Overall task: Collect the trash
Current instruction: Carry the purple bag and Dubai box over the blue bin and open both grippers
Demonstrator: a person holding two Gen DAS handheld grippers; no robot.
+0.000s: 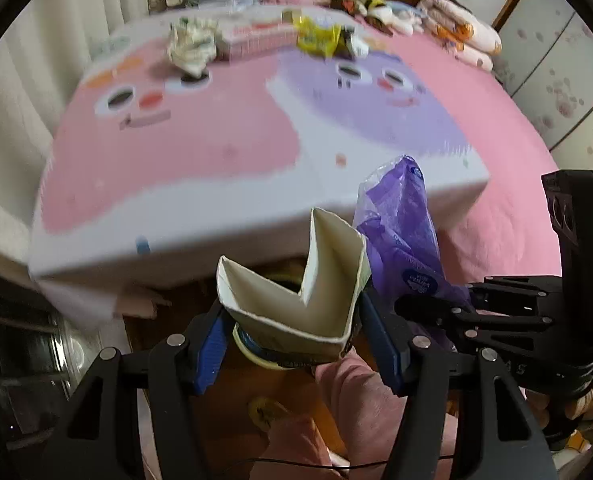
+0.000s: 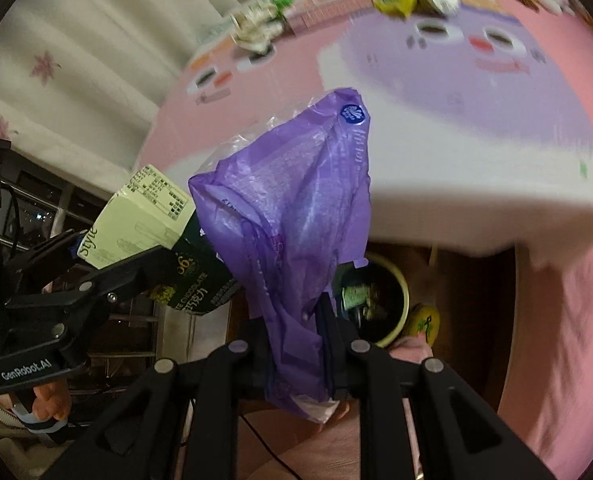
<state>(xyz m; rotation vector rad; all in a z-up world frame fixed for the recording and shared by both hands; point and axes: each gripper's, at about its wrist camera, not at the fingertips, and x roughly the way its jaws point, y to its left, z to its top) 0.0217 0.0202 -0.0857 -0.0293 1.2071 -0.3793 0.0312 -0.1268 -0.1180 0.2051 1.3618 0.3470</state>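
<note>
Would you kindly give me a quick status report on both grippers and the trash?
Left gripper shut on carton. Right gripper shut on purple bag. More wrappers left on table. Bin below, unobstructed.

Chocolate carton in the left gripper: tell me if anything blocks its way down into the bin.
Nothing visible does. The chocolate carton is clamped in the left gripper directly above the round bin, partly hidden beneath it. The purple bag, pinched in the right gripper, hangs beside the carton, not under it.
</note>
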